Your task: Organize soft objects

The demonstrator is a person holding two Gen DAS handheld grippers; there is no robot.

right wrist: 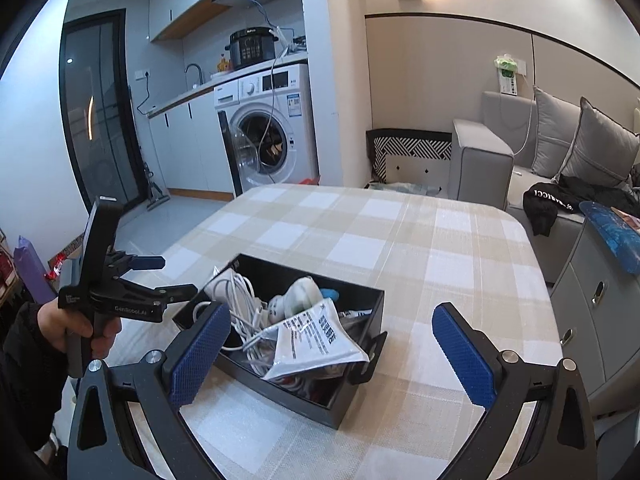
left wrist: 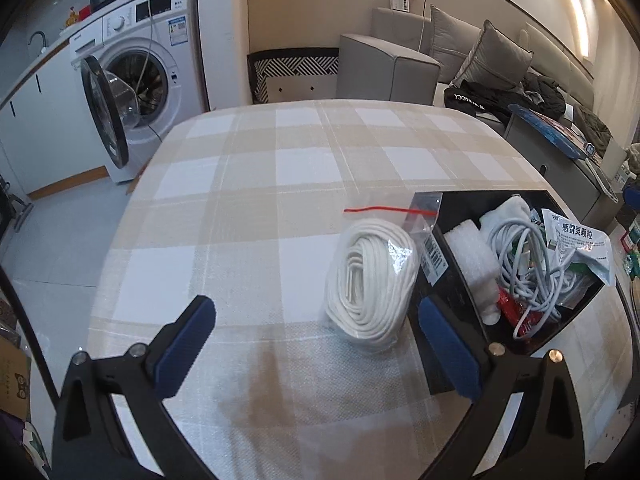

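I hold a pair of black tongs with blue padded fingers in each hand, above a table (left wrist: 248,184) covered in a beige and white checked cloth.

My left tongs (left wrist: 316,320) are spread wide and hold nothing. Between their fingers, lying flat on the cloth, is a coil of white rope (left wrist: 370,280) sealed in a clear zip bag with a red strip along its top. The bag sits just beside the left wall of a black open box (left wrist: 452,280), touching or nearly touching it. The box holds a jumble: a tangle of white cable (left wrist: 524,264), a white foam piece (left wrist: 472,256), a white cloth (left wrist: 506,210), a white printed sachet (left wrist: 580,244) leaning over the rim, and something red at the bottom.

My right tongs (right wrist: 332,328) are also spread wide and hold nothing. They hover over the near side of the same box (right wrist: 304,400), with the sachet (right wrist: 316,340) and cable (right wrist: 244,304) showing between the fingers. To the left in this view, my left hand (right wrist: 86,330) grips the handle of the other tongs.

Beyond the table stand a white washing machine (left wrist: 148,68) with its door open and a grey sofa (left wrist: 404,60).
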